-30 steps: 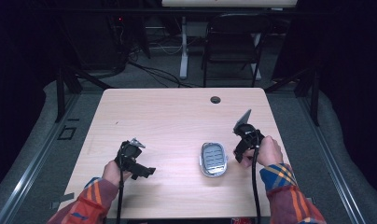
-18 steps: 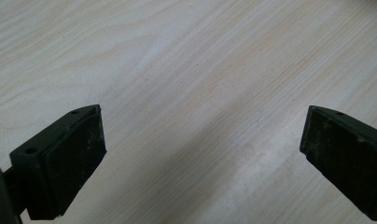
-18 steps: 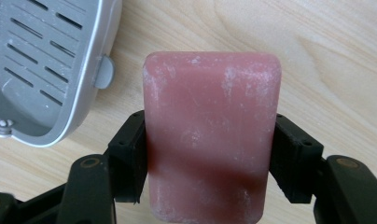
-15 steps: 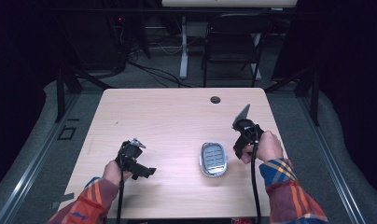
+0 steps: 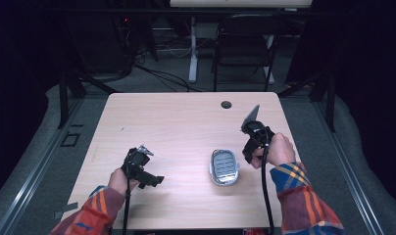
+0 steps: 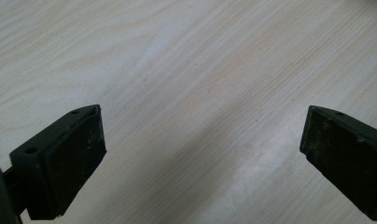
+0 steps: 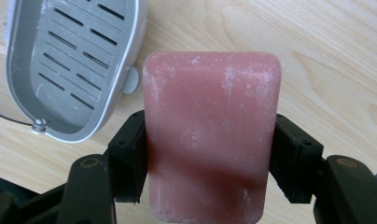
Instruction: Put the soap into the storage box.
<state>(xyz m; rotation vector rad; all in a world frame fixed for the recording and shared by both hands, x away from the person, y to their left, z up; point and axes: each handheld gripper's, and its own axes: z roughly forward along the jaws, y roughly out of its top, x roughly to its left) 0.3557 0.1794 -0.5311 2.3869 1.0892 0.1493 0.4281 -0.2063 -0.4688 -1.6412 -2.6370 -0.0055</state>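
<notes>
A pink bar of soap [image 7: 210, 135] is clamped between the two black jaws of my right gripper [image 7: 210, 158], held above the wooden table. In the high view my right gripper [image 5: 251, 147] hovers just right of a grey slotted soap dish [image 5: 224, 166], which lies empty on the table; the same soap dish [image 7: 70, 65] shows at the upper left of the right gripper view. My left gripper [image 5: 149, 180] rests low over the table's front left, and its jaws stand wide apart over bare wood with nothing between the left gripper's pads [image 6: 72, 163].
The light wooden table [image 5: 186, 122] has a small round cable hole [image 5: 226, 104] near its far edge. Beyond the table stand a black chair [image 5: 242, 49] and a white desk leg [image 5: 192, 49] among floor cables. A cable trails from each gripper toward the table's front edge.
My right gripper has lifted slightly and shifted a little away from the soap dish, keeping the soap. The left gripper has stayed where it was.
</notes>
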